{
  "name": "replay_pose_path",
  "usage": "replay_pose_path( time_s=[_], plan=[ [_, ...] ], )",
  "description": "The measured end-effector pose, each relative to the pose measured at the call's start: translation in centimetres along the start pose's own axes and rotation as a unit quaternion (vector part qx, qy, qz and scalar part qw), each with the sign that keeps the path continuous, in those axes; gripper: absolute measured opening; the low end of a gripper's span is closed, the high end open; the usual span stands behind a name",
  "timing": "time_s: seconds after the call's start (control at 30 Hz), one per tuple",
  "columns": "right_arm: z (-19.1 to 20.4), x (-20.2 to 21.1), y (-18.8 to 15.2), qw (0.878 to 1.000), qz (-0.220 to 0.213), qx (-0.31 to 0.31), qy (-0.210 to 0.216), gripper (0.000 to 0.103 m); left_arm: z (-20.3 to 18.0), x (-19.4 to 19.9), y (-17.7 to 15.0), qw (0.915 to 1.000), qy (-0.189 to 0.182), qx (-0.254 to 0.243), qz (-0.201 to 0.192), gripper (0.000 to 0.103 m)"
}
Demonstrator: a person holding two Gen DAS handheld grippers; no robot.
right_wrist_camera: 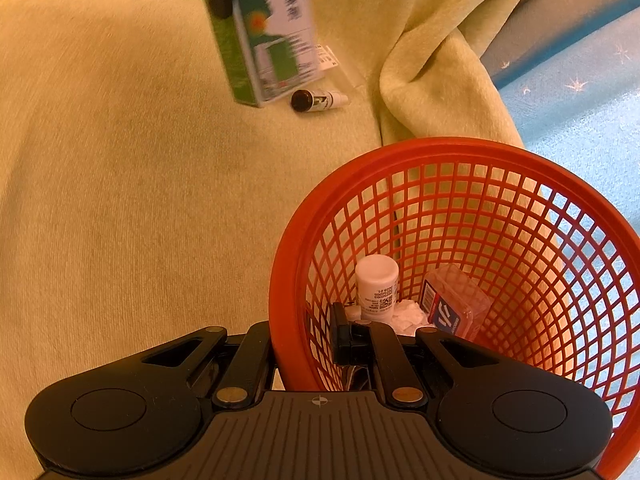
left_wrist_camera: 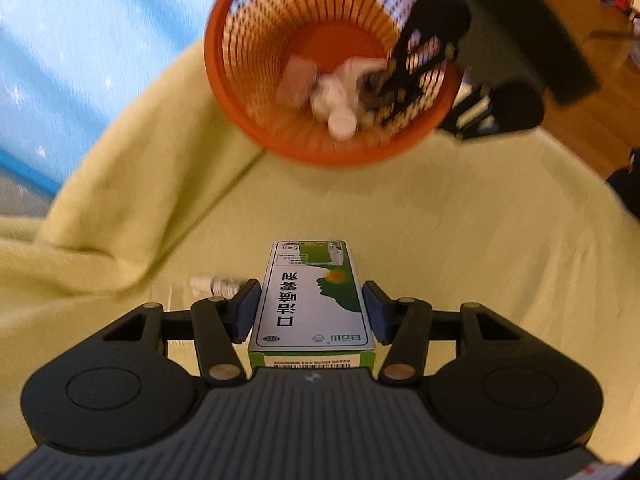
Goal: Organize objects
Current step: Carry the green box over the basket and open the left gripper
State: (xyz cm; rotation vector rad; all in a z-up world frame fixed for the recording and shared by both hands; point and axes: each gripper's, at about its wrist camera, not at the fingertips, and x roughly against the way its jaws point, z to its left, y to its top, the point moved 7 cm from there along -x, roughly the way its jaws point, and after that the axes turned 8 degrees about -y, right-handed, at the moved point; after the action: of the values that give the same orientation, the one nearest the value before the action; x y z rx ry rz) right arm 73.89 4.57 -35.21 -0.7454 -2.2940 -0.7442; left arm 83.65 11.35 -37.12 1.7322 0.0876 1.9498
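We find the left gripper (left_wrist_camera: 312, 308) pinching a green and white medicine box (left_wrist_camera: 312, 300) by its long sides, its blue pads (left_wrist_camera: 246, 312) pressed flat against the carton. The box is held above the yellow-green blanket (left_wrist_camera: 460, 220), short of the orange mesh basket (left_wrist_camera: 280, 128) and apart from it. In the right wrist view the same box (right_wrist_camera: 268, 40) appears blurred, beyond the basket (right_wrist_camera: 460, 160).

We note the right gripper (right_wrist_camera: 304, 344) closed on the basket's near wall, one finger (right_wrist_camera: 252, 352) outside and the other finger (right_wrist_camera: 344, 340) inside the mesh. In the left wrist view the right gripper (left_wrist_camera: 416, 76) shows at the basket's far right rim.

Inside the basket we record a white pill bottle (right_wrist_camera: 376, 288), crumpled white paper (right_wrist_camera: 408, 314) beside it, and a clear plastic case with a blue and red label (right_wrist_camera: 452, 300).

A small dark vial with a white cap (right_wrist_camera: 318, 100) lies on the blanket beyond the basket, just past the held box. The blanket hangs in folds (right_wrist_camera: 420, 80) behind the basket, with a light blue surface (right_wrist_camera: 580, 100) to its right.
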Motion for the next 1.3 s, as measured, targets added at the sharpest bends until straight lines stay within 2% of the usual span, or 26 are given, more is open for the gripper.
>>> replay_pose_path(
  time_s=[0.23,0.4,0.83,0.93,1.1,1.3],
  plan=[
    [0.1,0.0,0.0,1.000,0.000,0.002,0.000,0.006,0.4,3.4,4.3,0.9976,-0.016,0.000,-0.068,0.050],
    [0.1,0.0,0.0,1.000,0.001,0.001,0.001,0.006,0.7,4.5,7.5,0.9938,-0.023,0.003,-0.109,0.050],
    [0.3,0.2,-0.5,1.000,-0.001,0.000,0.002,0.006,2.8,1.4,13.3,0.9856,-0.030,0.049,-0.159,0.050],
    [0.3,0.2,-0.5,1.000,-0.001,0.000,0.002,0.005,3.8,-0.3,13.7,0.9839,-0.045,0.096,-0.144,0.051],
    [0.1,0.1,-0.3,1.000,-0.003,-0.001,0.006,0.005,5.1,-1.1,13.9,0.9718,-0.040,0.163,-0.166,0.051],
    [0.0,0.2,-0.2,1.000,-0.003,-0.002,0.005,0.006,6.2,0.1,11.4,0.9680,-0.020,0.196,-0.156,0.051]
  ],
)
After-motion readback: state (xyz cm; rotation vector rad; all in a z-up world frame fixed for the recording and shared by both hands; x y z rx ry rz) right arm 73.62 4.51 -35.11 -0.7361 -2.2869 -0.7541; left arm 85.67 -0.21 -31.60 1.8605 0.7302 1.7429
